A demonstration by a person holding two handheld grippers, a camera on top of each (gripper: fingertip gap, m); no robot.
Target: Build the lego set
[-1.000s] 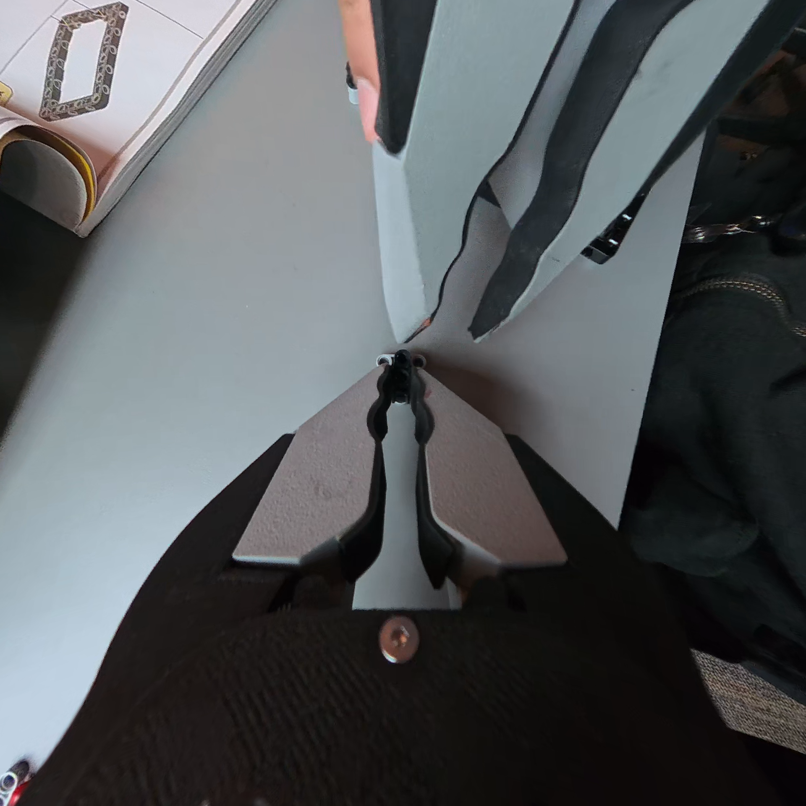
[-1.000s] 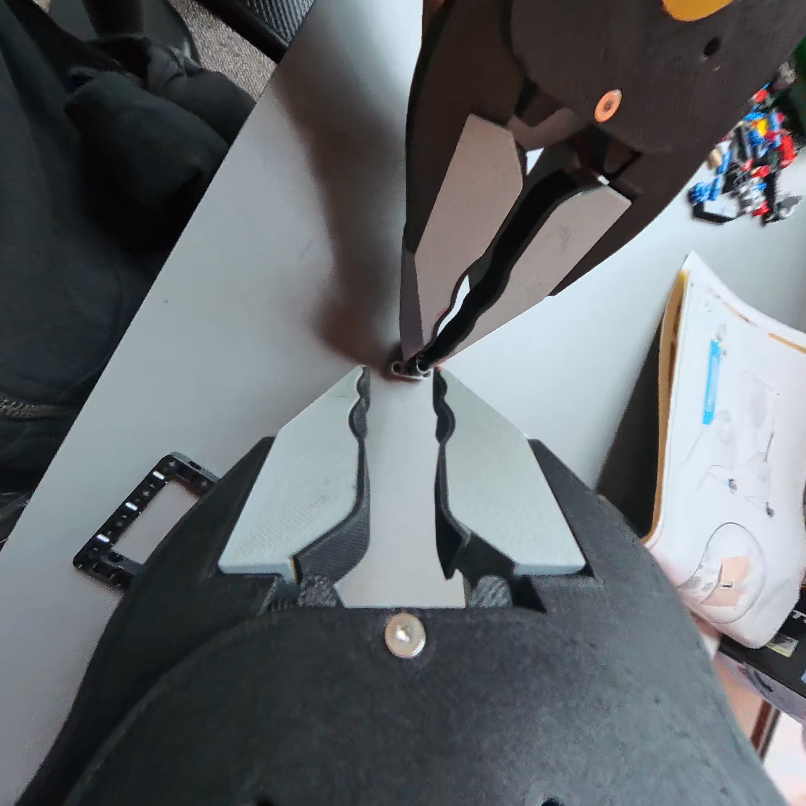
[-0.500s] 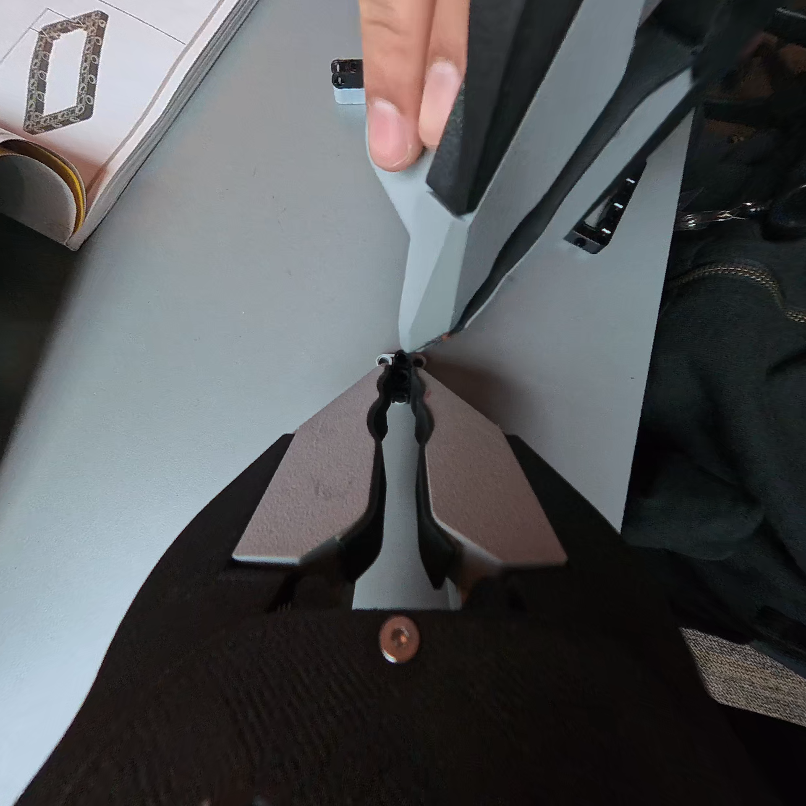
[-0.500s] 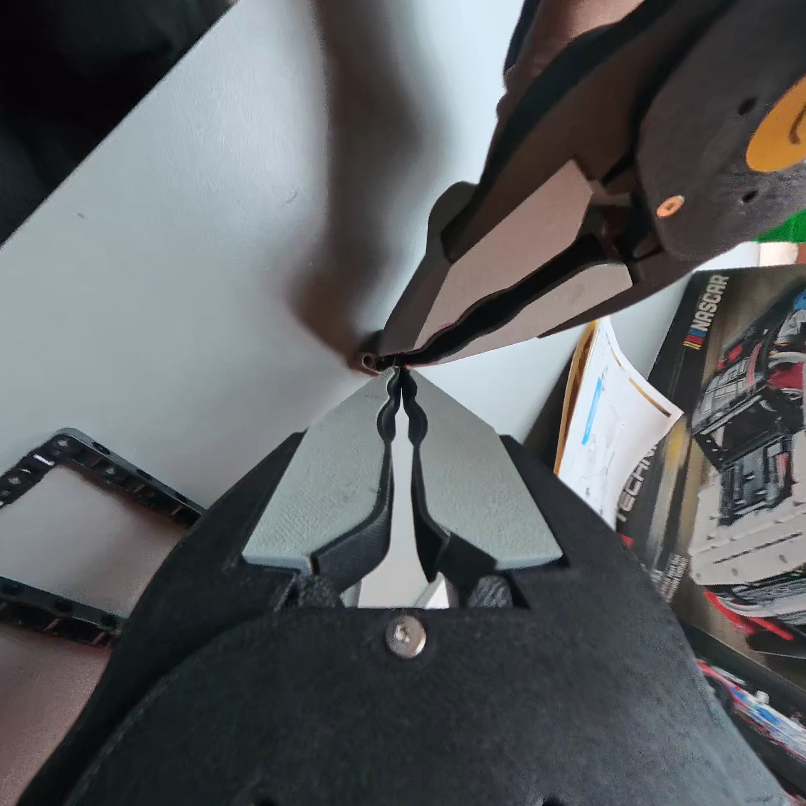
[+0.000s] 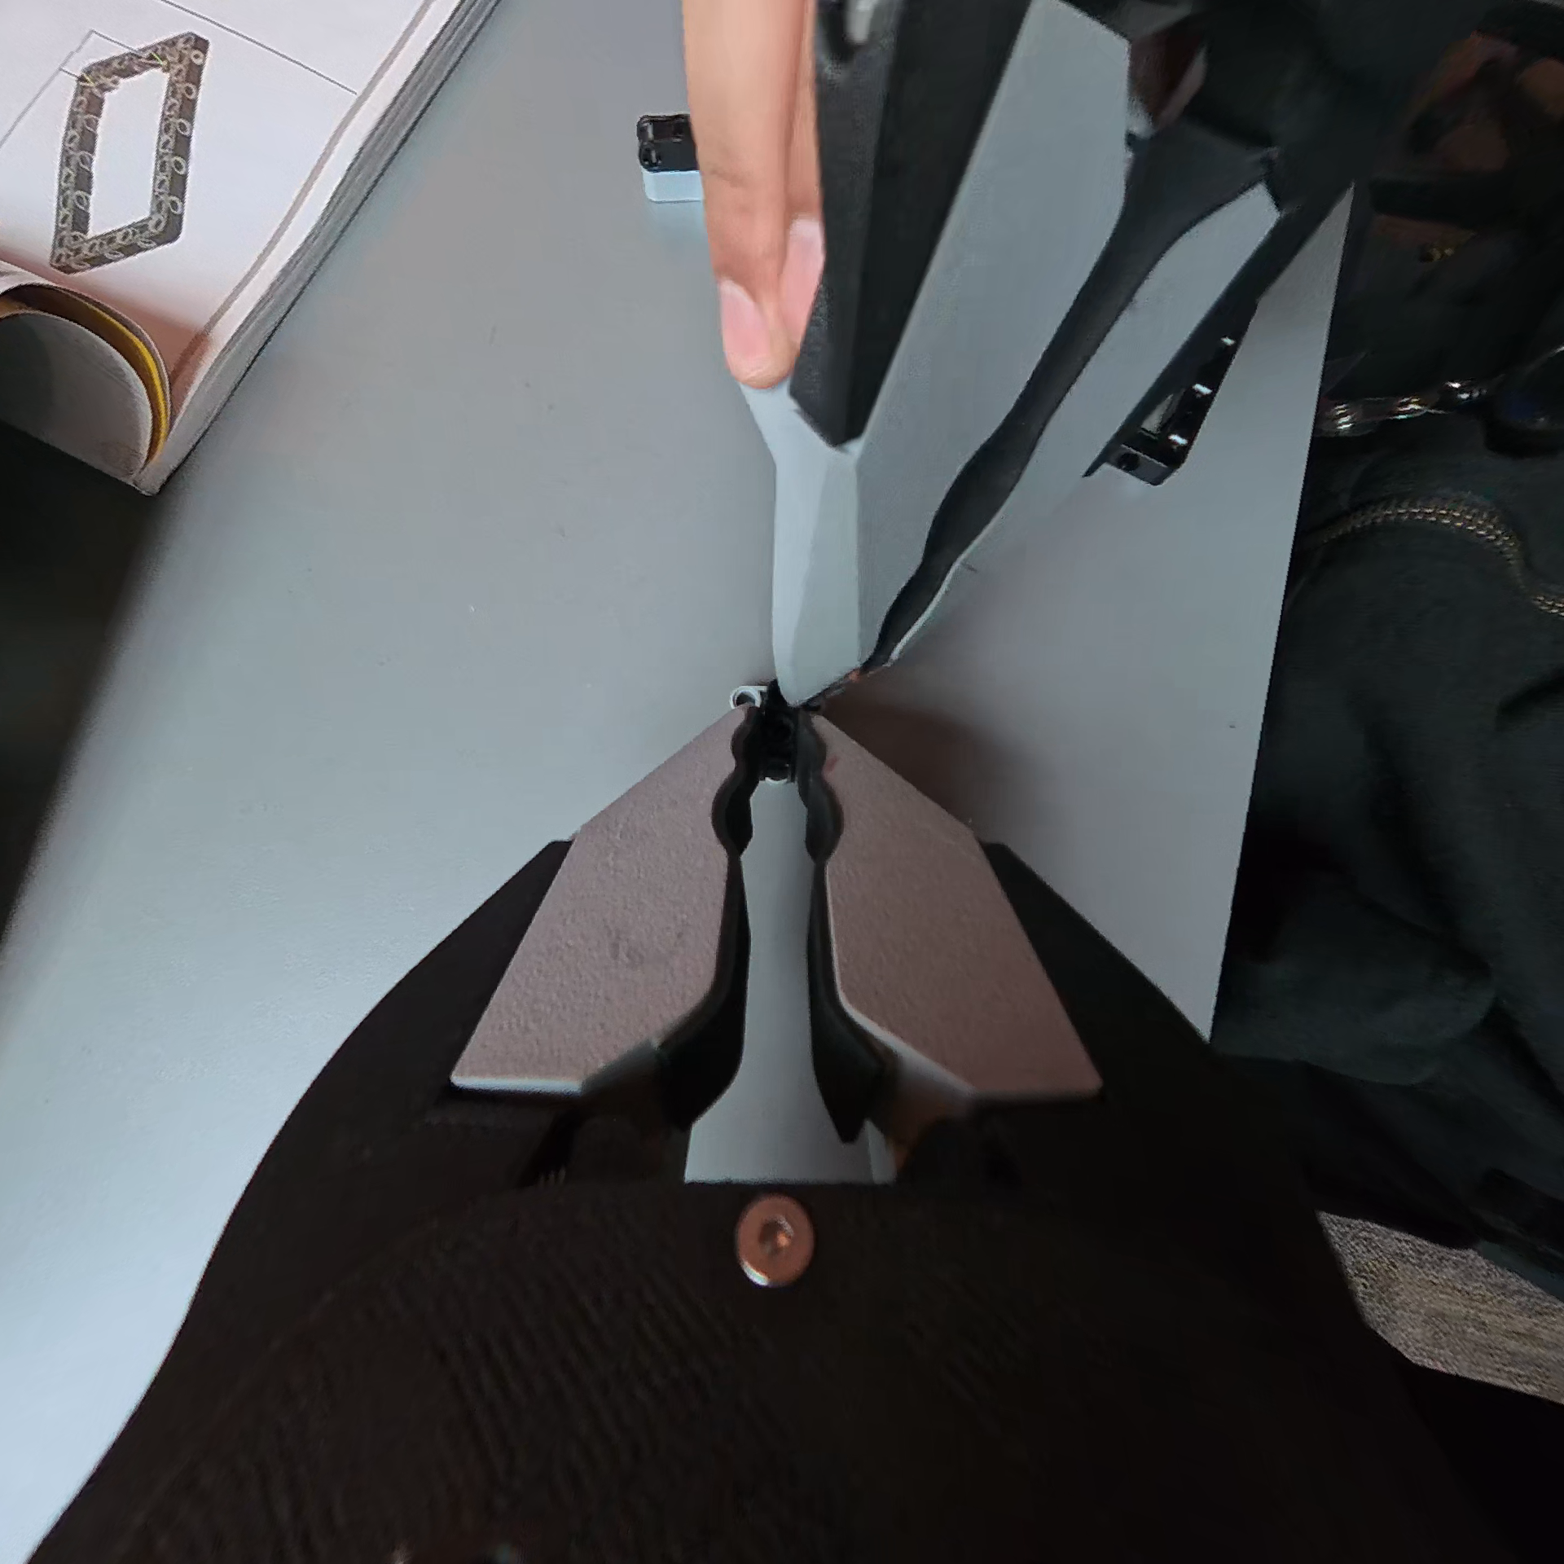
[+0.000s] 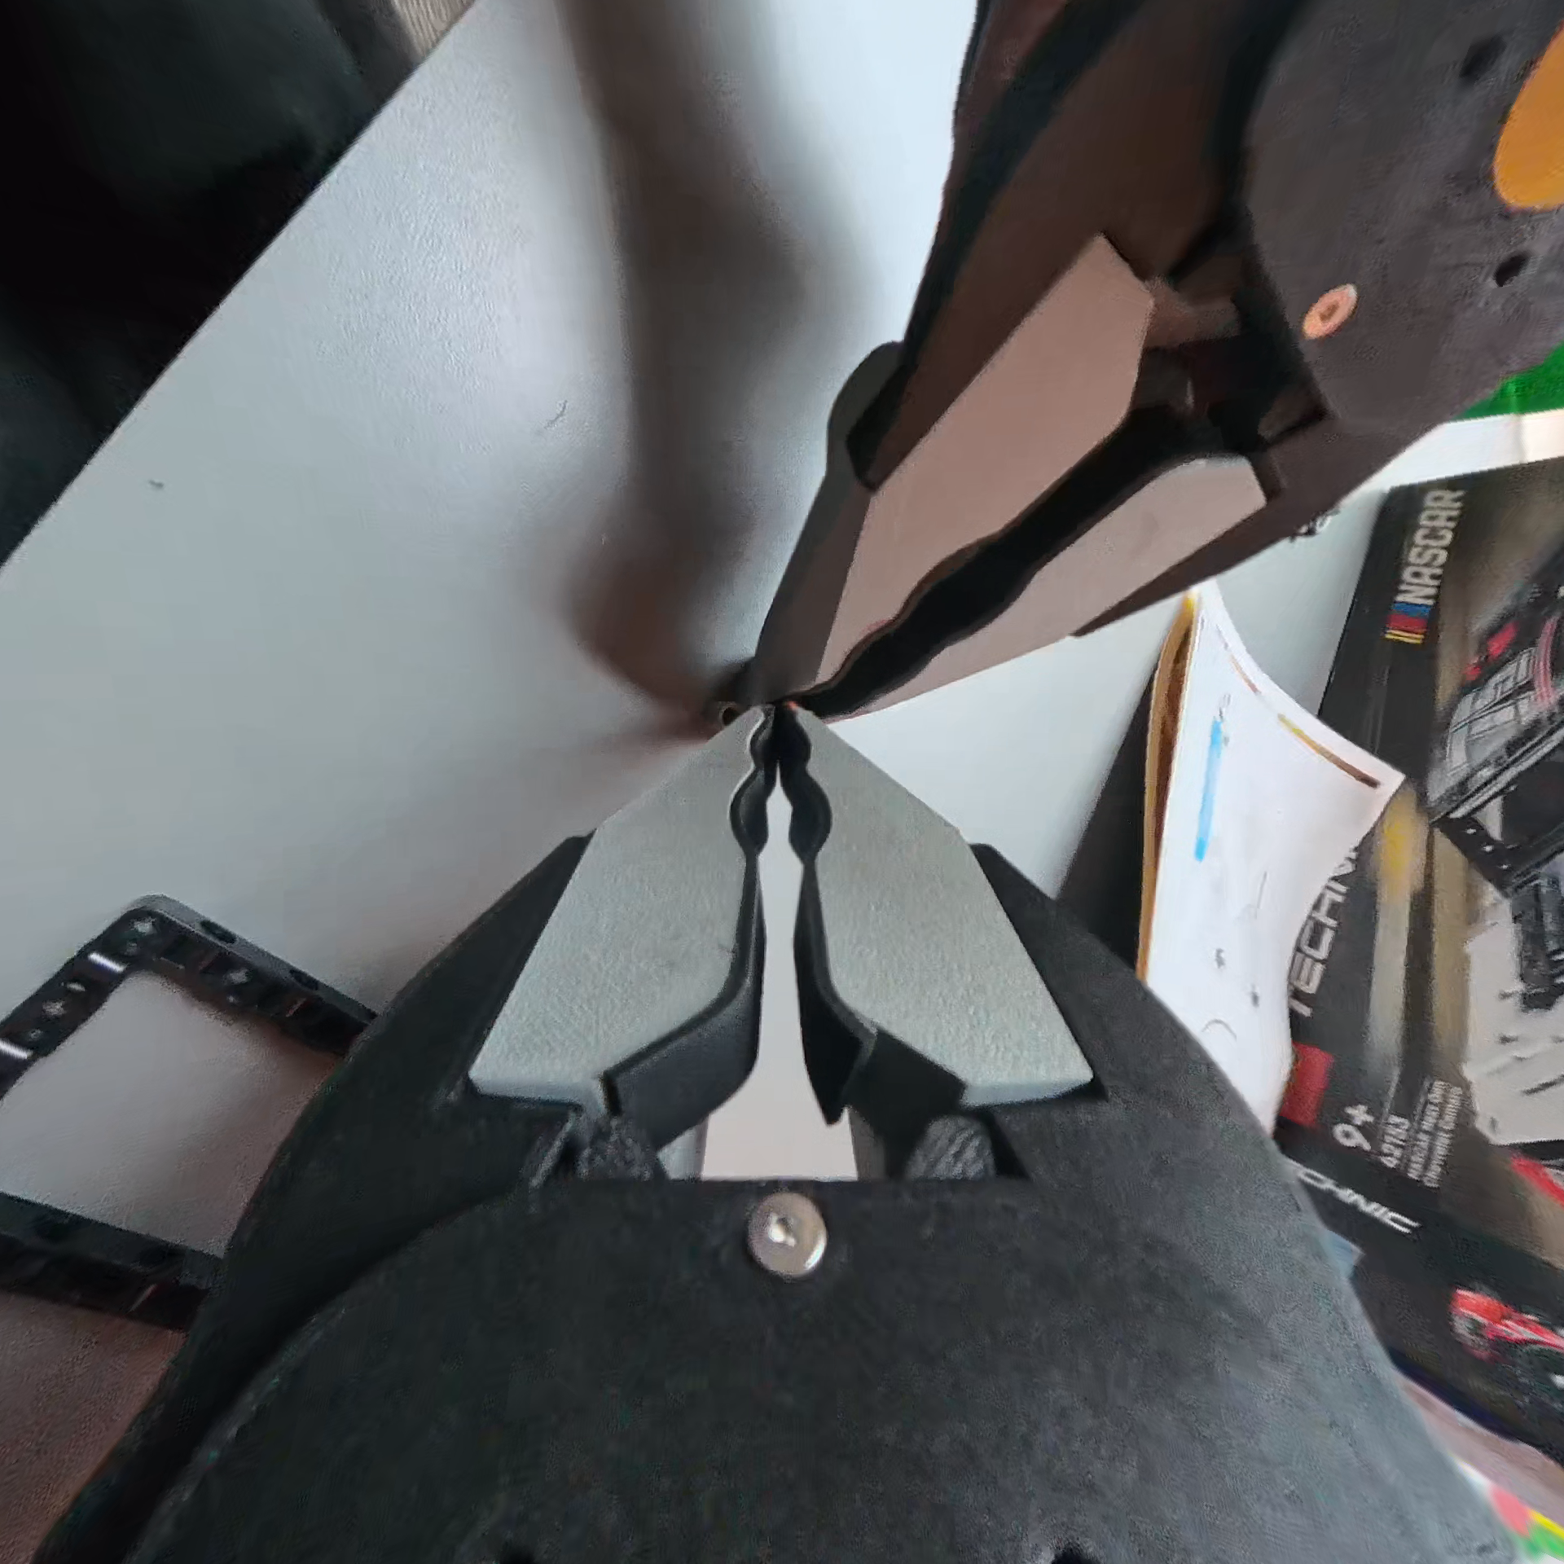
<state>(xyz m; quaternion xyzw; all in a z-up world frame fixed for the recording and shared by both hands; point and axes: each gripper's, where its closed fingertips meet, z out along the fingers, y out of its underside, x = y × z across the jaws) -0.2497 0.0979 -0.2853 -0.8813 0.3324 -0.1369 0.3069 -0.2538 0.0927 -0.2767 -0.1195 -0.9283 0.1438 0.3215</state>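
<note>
Centrally in the left wrist view, the left gripper [image 5: 777, 735] has its jaws drawn nearly together on a small black connector piece [image 5: 777, 745] with a light grey end [image 5: 745, 696], held just above the grey table [image 5: 338, 592]. The right gripper [image 5: 825, 687] descends from the upper right of that frame, tips meeting the same piece; a person's finger [image 5: 757, 212] lies along its grey side. In the right wrist view the right gripper [image 6: 774, 719] has its jaws pressed together at the tips; whether it actually grips the piece cannot be told, as the contact point is tiny and blurred. The left gripper [image 6: 791, 698] enters there from the upper right.

Other items noted:
- Black rectangular beam frame [image 6: 169, 956], lower left of the right wrist view, lying flat on the table, nothing inside it.
- Small black and grey block [image 5: 669, 161], top centre of the left wrist view, well apart from the grippers.
- Open instruction booklet [image 5: 212, 169], upper left of the left wrist view.
- Lego set box [image 6: 1456, 846], right edge of the right wrist view; its contents are not visible.
</note>
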